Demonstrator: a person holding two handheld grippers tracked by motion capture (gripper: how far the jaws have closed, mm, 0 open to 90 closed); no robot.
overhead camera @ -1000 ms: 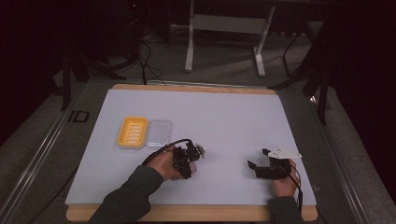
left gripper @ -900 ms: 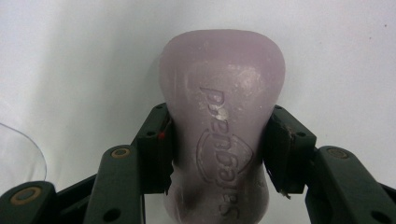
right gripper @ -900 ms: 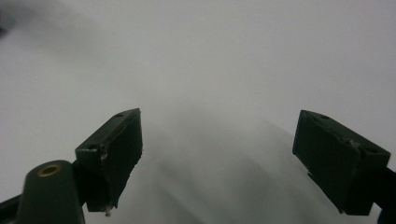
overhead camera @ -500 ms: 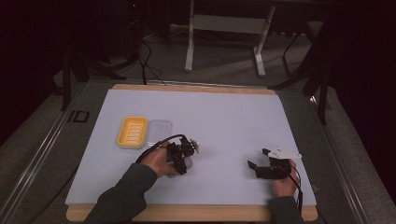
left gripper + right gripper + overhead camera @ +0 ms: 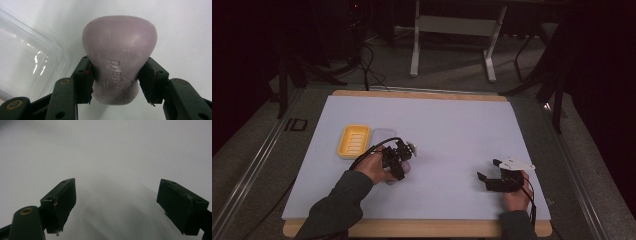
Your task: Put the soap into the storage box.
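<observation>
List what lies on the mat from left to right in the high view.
Yellow soap dish → clear lid → left gripper shut on the purple soap bar → right gripper, jaws open with nothing between them.

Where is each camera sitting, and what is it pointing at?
High view: sits above the person's side, looking forward and down on the table; both forearms show, with the left gripper and right gripper.
Left gripper view: rides on the left gripper, looking along its jaws, which pinch a purple soap bar beside a clear plastic lid.
Right gripper view: rides on the right gripper, facing bare tabletop between its open jaws.
Shared: the high and left gripper views both show the clear lid and the left gripper.
</observation>
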